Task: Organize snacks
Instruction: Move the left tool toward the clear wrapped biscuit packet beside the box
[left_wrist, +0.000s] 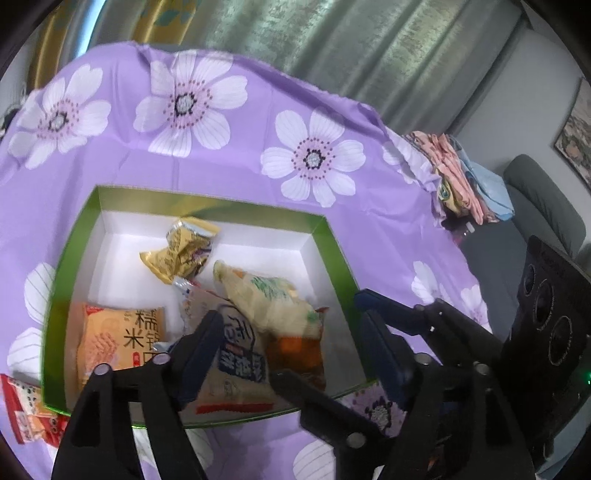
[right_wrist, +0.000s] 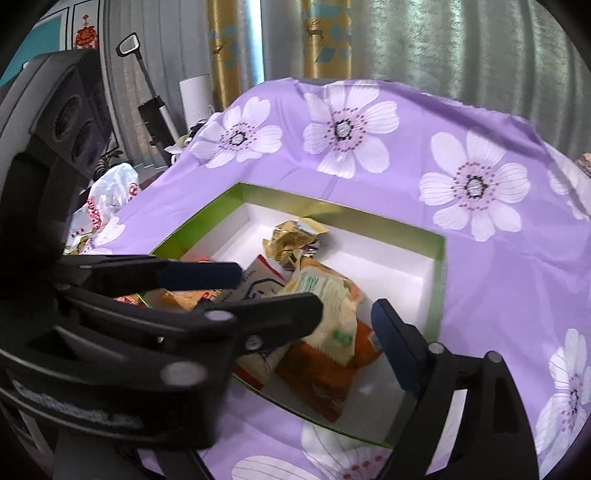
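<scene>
Left wrist view shows the left gripper (left_wrist: 291, 345) and right gripper (right_wrist: 347, 314) both wide open and holding nothing, above the green box (left_wrist: 334, 240) where the snack packets (left_wrist: 273, 306) lie, likely just dropped in.

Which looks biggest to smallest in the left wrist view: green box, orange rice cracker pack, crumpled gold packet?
1. green box
2. orange rice cracker pack
3. crumpled gold packet, though it lies farther from the camera, so this place is unsure.
</scene>
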